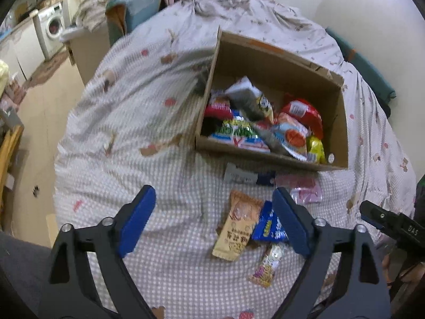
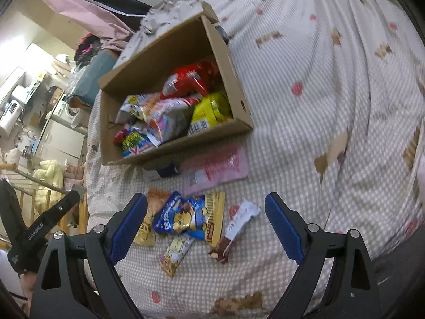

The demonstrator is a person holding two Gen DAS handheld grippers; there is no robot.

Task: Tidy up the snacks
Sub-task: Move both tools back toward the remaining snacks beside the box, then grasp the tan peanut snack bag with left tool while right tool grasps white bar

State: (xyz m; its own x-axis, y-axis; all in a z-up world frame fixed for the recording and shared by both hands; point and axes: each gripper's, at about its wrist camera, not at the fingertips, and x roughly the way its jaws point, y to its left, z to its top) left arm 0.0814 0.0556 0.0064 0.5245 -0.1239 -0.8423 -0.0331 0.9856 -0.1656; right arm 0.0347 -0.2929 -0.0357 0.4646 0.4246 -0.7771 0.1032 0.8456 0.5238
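Observation:
A cardboard box (image 1: 268, 156) (image 2: 183, 141) lies on the checked bedspread, holding several snack packets. Loose snacks lie in front of it: a tan packet (image 1: 236, 226), a blue packet (image 1: 268, 226) (image 2: 180, 216), a small yellow bar (image 1: 267, 267) (image 2: 175, 252), a brown-and-white bar (image 2: 233, 228) and a flat pink packet (image 2: 215, 170) (image 1: 305, 190). My left gripper (image 1: 213, 223) is open and empty above the loose snacks. My right gripper (image 2: 205, 228) is open and empty over the same pile. Each gripper's black body shows at the edge of the other's view.
The bedspread (image 1: 138, 122) covers the bed, which drops to the floor at the left. A washing machine (image 1: 50, 29) and cabinets stand far left. A wall (image 1: 372, 5) borders the bed's far right side. A wooden rack (image 2: 32, 186) stands beside the bed.

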